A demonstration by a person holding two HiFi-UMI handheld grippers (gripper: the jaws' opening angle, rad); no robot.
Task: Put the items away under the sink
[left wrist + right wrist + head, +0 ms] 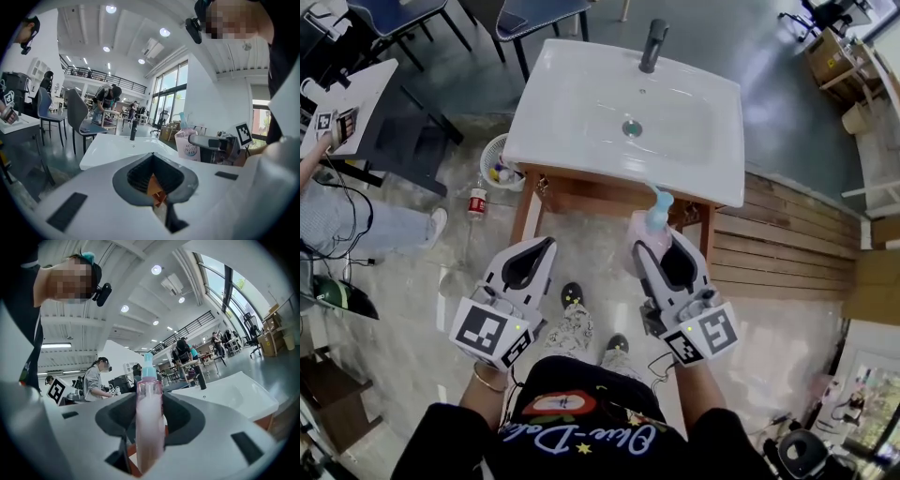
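White basin (581, 112) fills the middle of the head view, carried on a wooden frame (581, 194) whose open underside is where the goods are meant to go. What lies inside cannot be seen from above. On the floor beside the frame's left leg sits a small basket (495, 161). Low in front of the frame, the left tongs (546, 246) are pressed together with nothing between them, probably kept free to steady or clear room. The right tongs (659, 240) are clamped on a pink pump bottle (656, 208), gripping its body so it rides upright, nozzle on top, likely against spilling. It hangs just before the front rail, not yet below the basin.
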